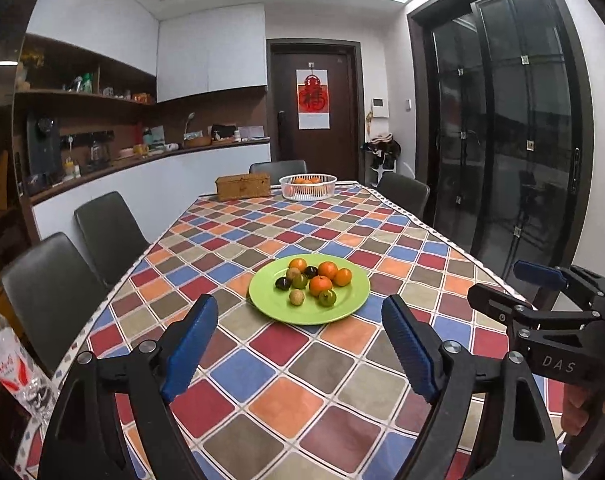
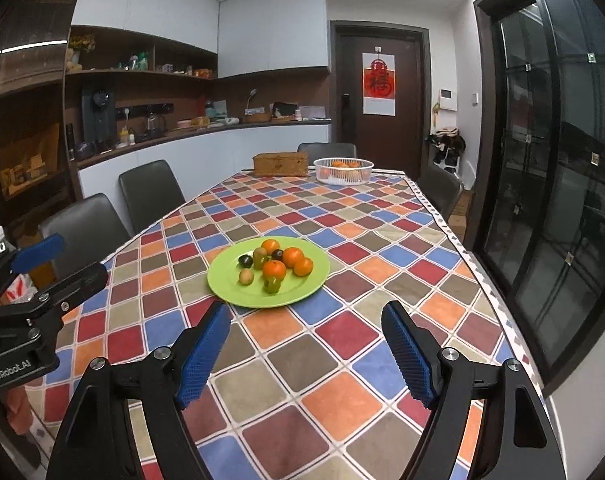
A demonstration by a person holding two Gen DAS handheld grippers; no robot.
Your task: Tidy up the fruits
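Observation:
A green plate [image 1: 270,312] [image 2: 230,296] sits mid-table on the checked cloth. It holds several oranges [image 1: 320,285] [image 2: 274,271], two dark plums [image 1: 281,283], some green fruits [image 1: 327,298] and a small brownish fruit [image 1: 297,297]. At the far end a white basket [image 1: 307,195] [image 2: 338,179] contains oranges. My left gripper [image 1: 299,300] hangs open just short of the plate with nothing between its blue pads. My right gripper [image 2: 306,307] is open and empty too, on the near side of the plate. Each gripper shows at the edge of the other's view [image 1: 510,286] [image 2: 62,266].
A wooden box [image 1: 242,186] stands left of the basket. Dark chairs [image 1: 106,236] line the table's left side, with more at the far end. A plastic bottle [image 1: 6,364] stands at the near left corner. Glass doors [image 1: 522,140] run along the right.

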